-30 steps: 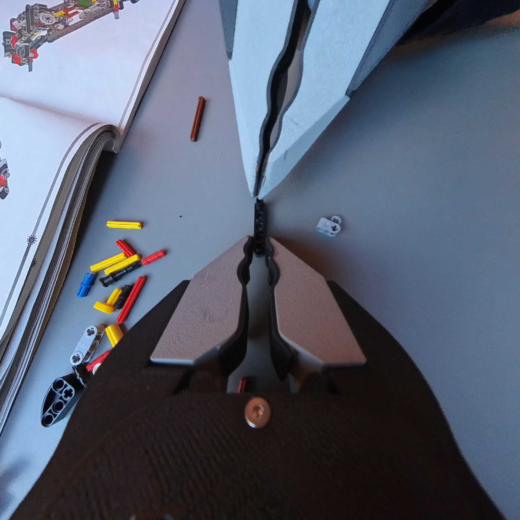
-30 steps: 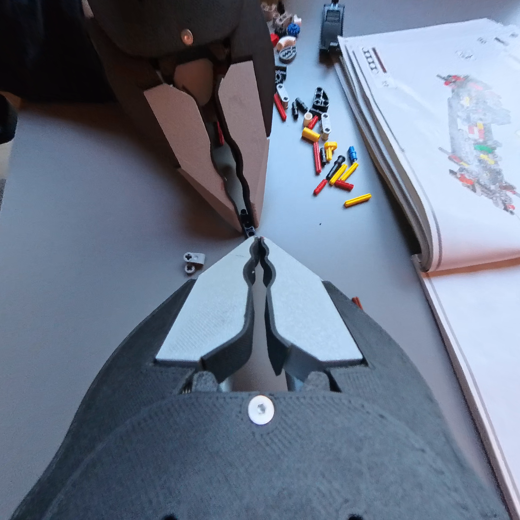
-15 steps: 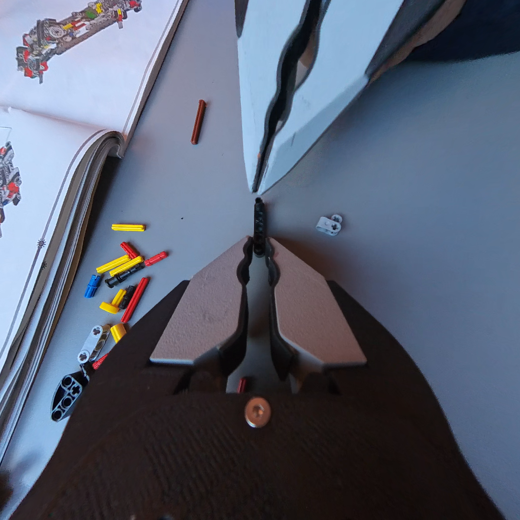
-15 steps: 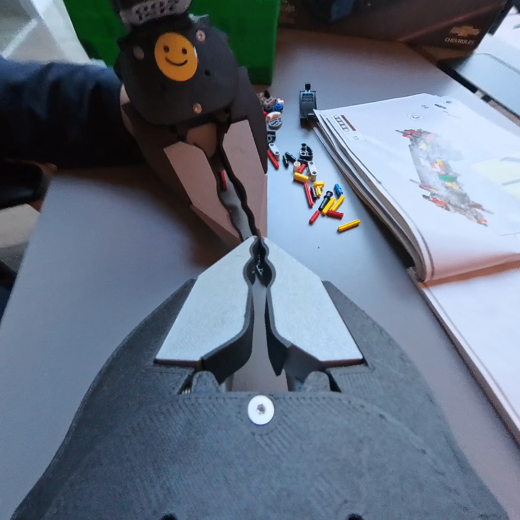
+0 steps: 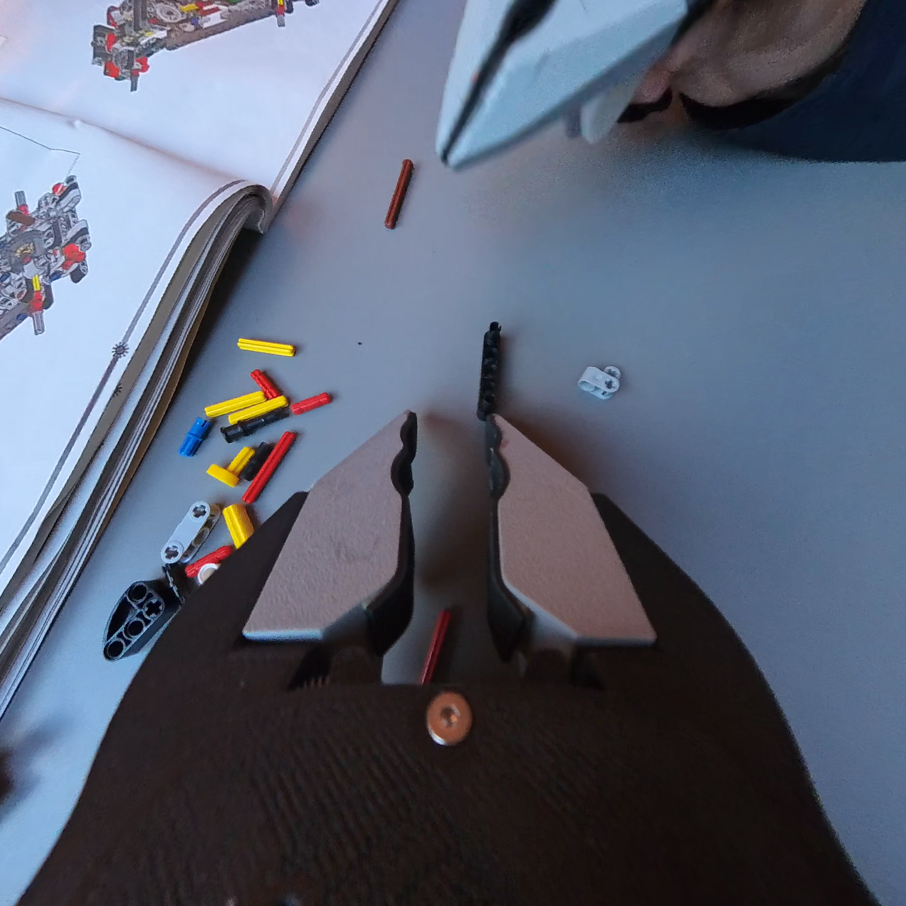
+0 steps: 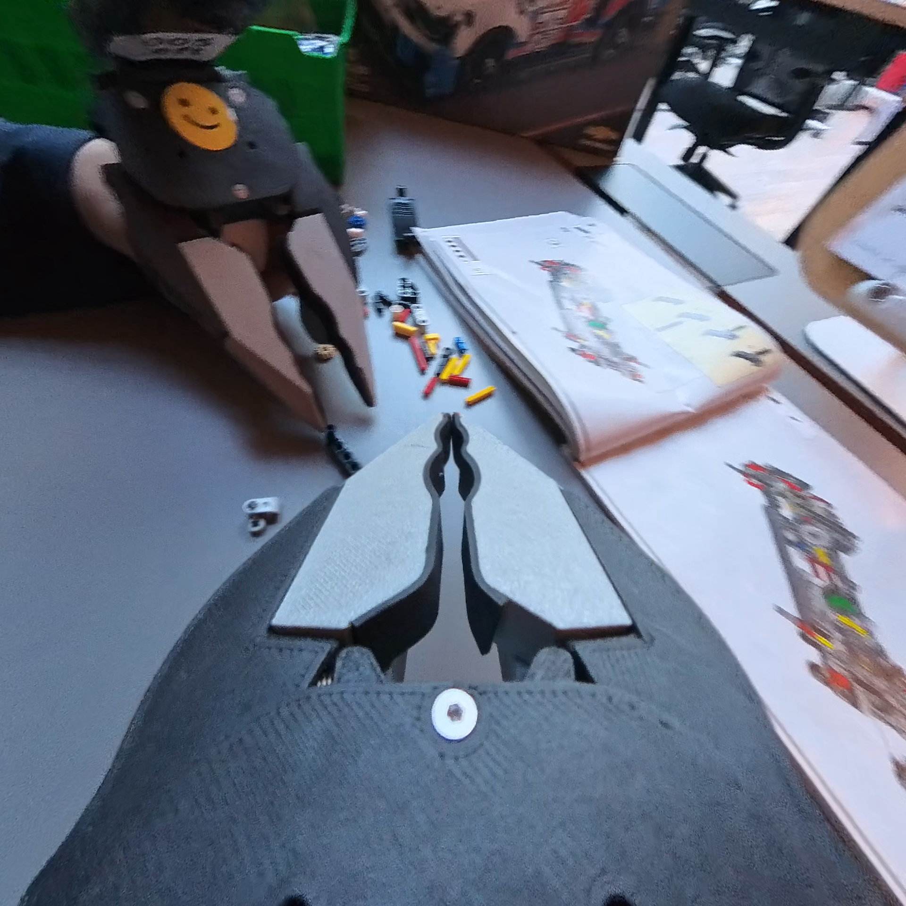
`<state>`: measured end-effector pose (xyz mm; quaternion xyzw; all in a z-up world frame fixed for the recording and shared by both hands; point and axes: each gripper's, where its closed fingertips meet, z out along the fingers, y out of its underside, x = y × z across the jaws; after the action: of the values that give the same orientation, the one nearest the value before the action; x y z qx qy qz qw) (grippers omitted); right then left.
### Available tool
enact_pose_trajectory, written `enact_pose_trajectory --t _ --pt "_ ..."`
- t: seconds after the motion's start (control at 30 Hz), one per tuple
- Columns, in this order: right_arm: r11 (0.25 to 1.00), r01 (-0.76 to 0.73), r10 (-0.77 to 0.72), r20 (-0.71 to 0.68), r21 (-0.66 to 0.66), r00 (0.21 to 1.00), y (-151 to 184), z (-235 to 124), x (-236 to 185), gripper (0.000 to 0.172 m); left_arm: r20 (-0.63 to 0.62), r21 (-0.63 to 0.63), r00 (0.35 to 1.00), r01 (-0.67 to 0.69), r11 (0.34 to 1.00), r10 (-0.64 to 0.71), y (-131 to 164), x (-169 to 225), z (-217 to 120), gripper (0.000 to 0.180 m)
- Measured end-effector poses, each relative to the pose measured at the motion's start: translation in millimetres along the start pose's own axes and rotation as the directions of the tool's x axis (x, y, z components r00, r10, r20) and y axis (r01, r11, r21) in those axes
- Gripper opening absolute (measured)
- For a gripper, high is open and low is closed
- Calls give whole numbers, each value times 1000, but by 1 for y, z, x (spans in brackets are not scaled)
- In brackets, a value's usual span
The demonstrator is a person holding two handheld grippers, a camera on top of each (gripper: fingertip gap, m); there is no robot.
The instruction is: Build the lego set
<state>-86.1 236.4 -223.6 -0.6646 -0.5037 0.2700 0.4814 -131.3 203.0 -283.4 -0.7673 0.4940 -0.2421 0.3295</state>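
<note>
My left gripper [image 5: 452,419] is open just above the grey table [image 5: 686,294]. A thin black beam with holes [image 5: 490,367] lies on the table, its near end by my right-hand fingertip [image 5: 505,441], with no pad pressing on it. The beam also shows in the right wrist view [image 6: 340,451], in front of the left gripper [image 6: 343,412]. My right gripper [image 6: 451,416] is shut, with nothing visible between its tips. It hovers away from the beam and shows at the top of the left wrist view [image 5: 446,157].
A small light grey connector [image 5: 599,382] lies right of the beam. A brown axle [image 5: 399,193] lies farther out. A pile of yellow, red, black and blue pins [image 5: 250,421] lies left, beside an open instruction booklet [image 5: 122,196]. A green bin [image 6: 294,73] and a cardboard box [image 6: 490,63] stand behind. The gap from one gripper's tips to the other's is roughly 9 cm. From my left tips it is roughly 5 cm to the small light grey connector [image 5: 599,382]; from my right, 10 cm. Look for it in the right wrist view [image 6: 263,504] too.
My left jaws opened and let go of the black beam, which now lies on the table. My right gripper, still shut, pulled back and up away from the beam.
</note>
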Motion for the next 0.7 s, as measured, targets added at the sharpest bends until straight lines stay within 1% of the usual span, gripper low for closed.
enact_pose_trajectory --t 0.1,0.17,0.3,0.43,0.53,0.7 --pt "999 -46 46 -103 9 994 -2 -13 26 0 -3 -26 1000 -10 1000 10 3 2 3 26" --pt "998 -64 64 -127 9 990 1 -17 37 0 -4 -35 1000 -29 999 28 3 5 5 25" --pt "989 -123 112 -137 -78 984 15 -19 47 3 -18 -36 999 -45 998 44 -1 12 10 25" --pt "985 -69 48 -136 -157 990 15 -18 41 9 -2 -36 999 -32 999 32 -2 9 11 18" --pt "974 -31 2 -131 -225 991 24 -10 36 10 2 -38 999 -36 999 36 -3 9 12 7" --pt "953 6 -49 -132 -302 990 40 -3 36 10 6 -38 999 -43 998 43 -3 10 12 6"
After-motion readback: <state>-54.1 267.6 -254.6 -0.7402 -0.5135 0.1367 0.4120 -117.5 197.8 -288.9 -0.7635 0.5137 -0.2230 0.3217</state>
